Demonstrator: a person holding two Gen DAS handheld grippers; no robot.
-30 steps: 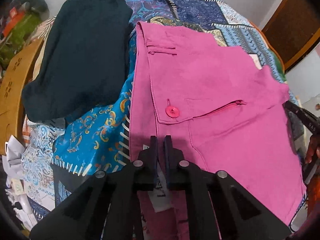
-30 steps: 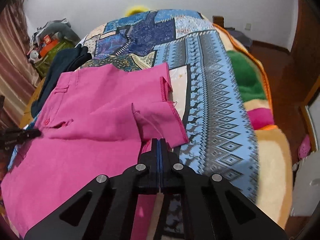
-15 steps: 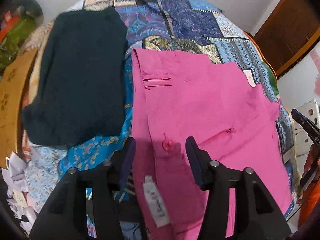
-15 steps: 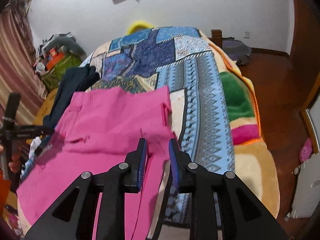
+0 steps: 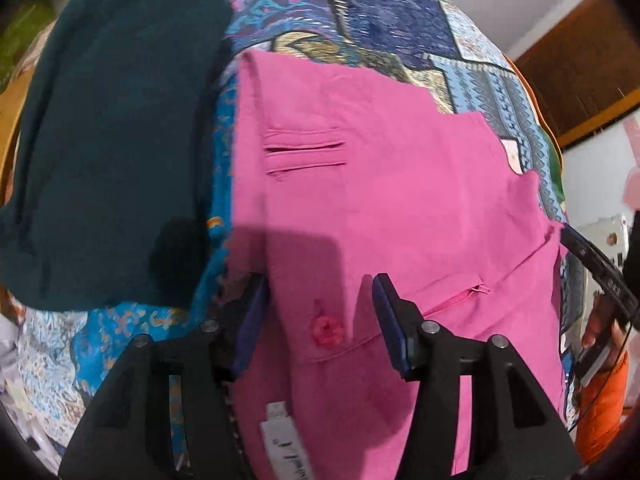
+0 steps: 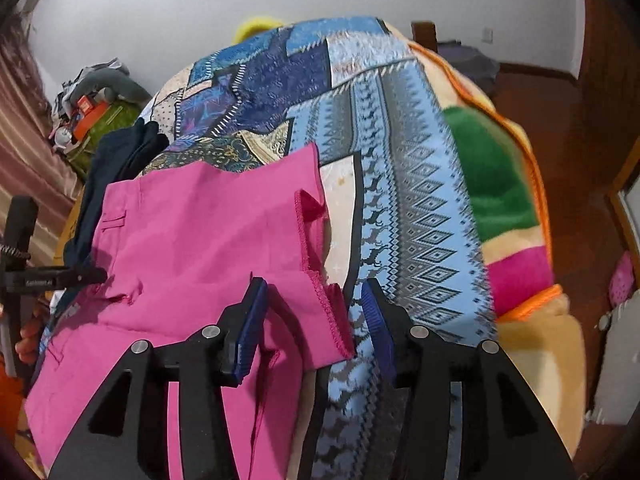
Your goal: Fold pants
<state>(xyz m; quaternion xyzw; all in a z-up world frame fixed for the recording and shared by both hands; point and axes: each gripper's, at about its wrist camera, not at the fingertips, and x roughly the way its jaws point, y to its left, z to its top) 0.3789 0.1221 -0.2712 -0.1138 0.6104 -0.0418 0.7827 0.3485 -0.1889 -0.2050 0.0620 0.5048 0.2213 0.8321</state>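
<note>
The pink pants (image 5: 400, 208) lay folded across the patterned bedspread (image 6: 400, 184), waistband toward nine o'clock in the right wrist view, hems (image 6: 320, 288) toward three. The left gripper (image 5: 318, 320) hung wide open over the waist button (image 5: 327, 326), holding nothing; the right gripper (image 6: 310, 312) hung just as wide, its blue pads (image 6: 250, 316) straddling the serged hem edge, also empty. A dark green garment (image 5: 108, 140) lay just beside the waistband at nine o'clock in the left wrist view (best left undisturbed). Judging by the layout, the next fold would go well if each gripper pinched all stacked layers at once, lifted evenly, and carried one end squarely over the other.
</note>
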